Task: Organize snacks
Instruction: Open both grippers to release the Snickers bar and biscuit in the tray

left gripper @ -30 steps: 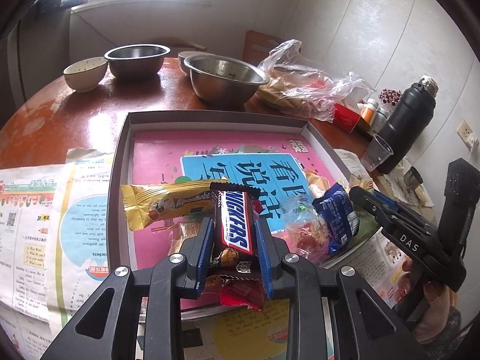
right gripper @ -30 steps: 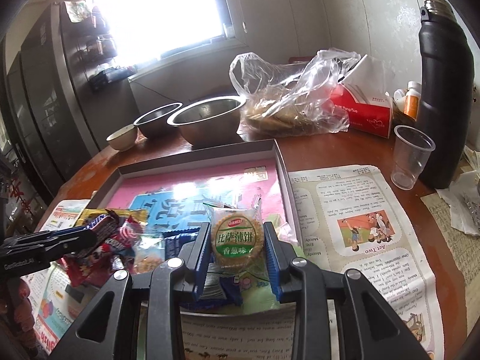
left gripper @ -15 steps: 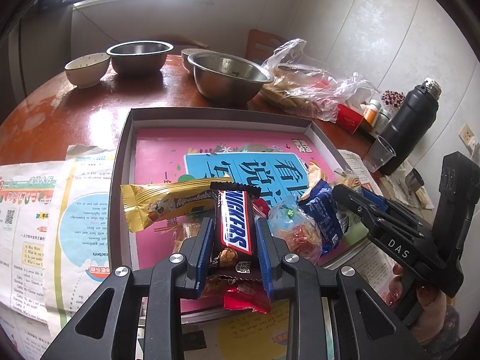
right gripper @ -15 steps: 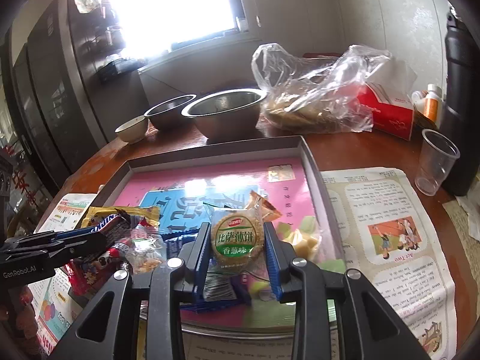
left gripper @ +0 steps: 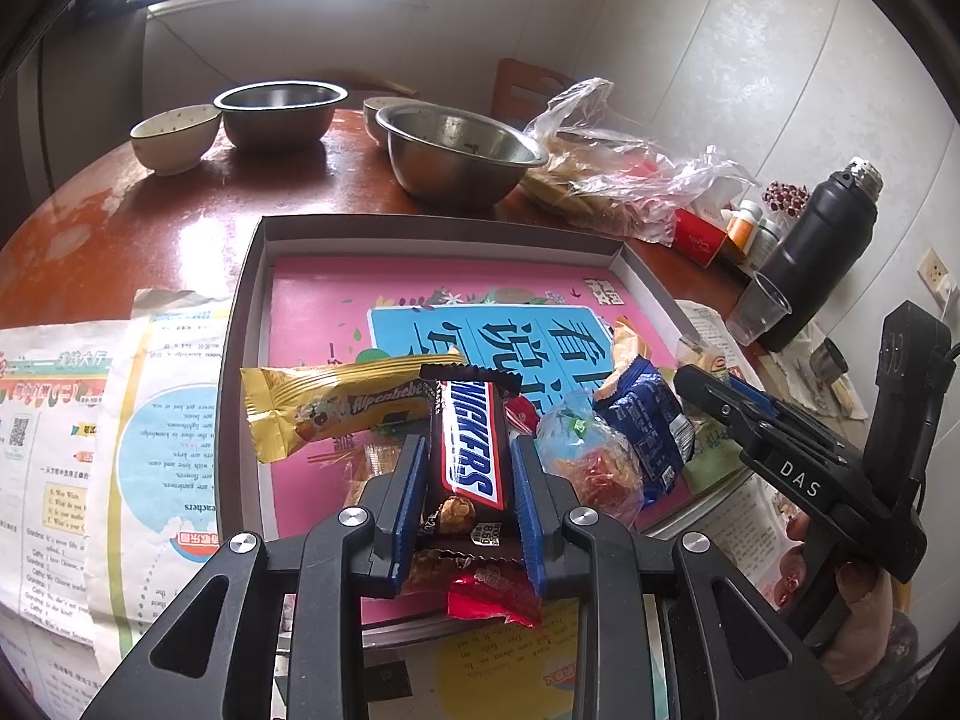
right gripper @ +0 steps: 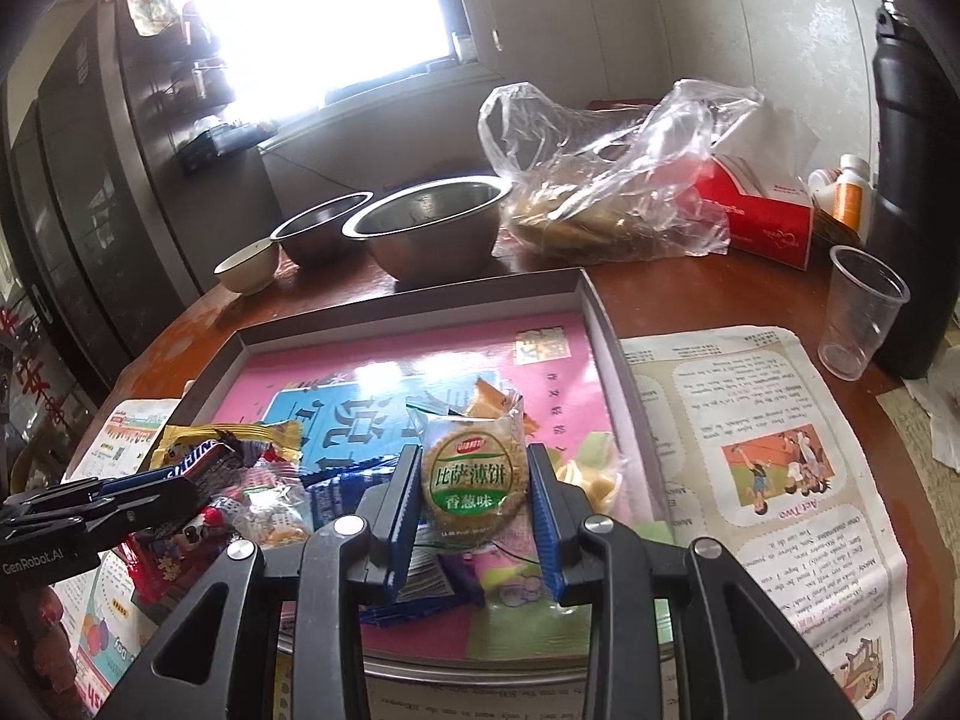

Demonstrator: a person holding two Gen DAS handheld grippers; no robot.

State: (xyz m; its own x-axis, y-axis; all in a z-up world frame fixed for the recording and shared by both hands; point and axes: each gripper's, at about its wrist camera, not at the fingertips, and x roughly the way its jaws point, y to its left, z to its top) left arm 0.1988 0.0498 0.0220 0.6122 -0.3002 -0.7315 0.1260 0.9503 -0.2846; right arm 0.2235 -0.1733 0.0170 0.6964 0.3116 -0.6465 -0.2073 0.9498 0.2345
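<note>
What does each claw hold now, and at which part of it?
The left claw holds the Snickers bar by its long sides, near its lower end. The right claw holds the round cracker packet by its left and right edges.

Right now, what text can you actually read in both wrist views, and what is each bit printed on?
"SNICKERS": bar in the left gripper.
"Alpenliebe": gold wrapper.
"DAS": right gripper's body.
"GenRobot.AI": left gripper's body.
"比萨薄饼 香葱味": cracker pack in the right gripper.
"Act Two": newspaper.
Newspaper body text, tissue box: too small.
</note>
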